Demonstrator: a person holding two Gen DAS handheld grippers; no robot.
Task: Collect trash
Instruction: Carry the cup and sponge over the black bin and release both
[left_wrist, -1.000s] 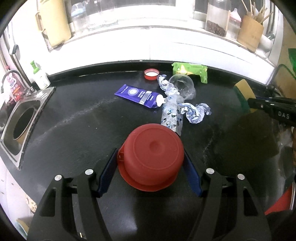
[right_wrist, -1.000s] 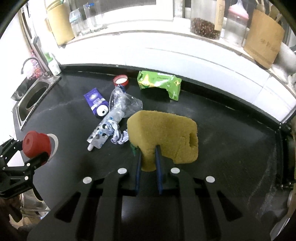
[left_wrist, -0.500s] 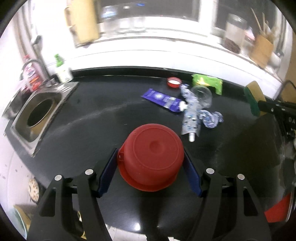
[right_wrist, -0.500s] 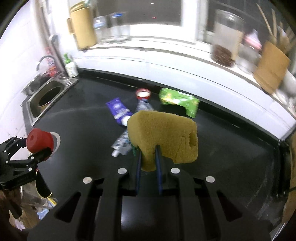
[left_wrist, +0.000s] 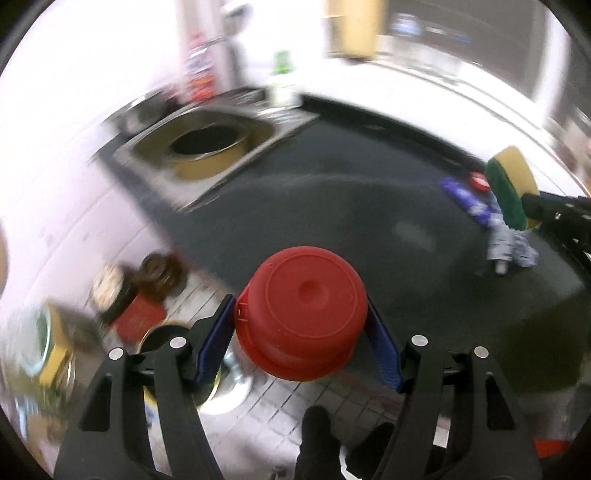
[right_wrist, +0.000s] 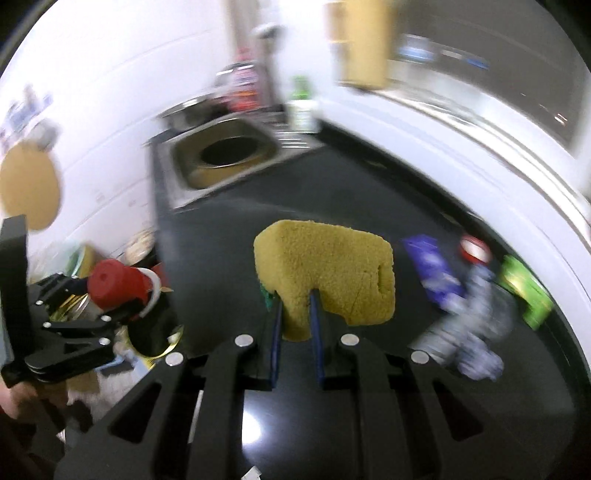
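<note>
left tongs (left_wrist: 301, 328) pinching red cup (left_wrist: 301, 314) by its sides, light, stiff, slick | right tongs (right_wrist: 295, 317) squeezing sponge (right_wrist: 325, 273), soft, compressing, near edge

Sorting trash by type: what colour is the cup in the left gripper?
Red cup; clearest in the left wrist view.

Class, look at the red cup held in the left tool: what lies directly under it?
Under the red cup show the black counter's edge and tiled floor, with a metal-rimmed container beside. The cup hides whatever is directly beneath it.
</note>
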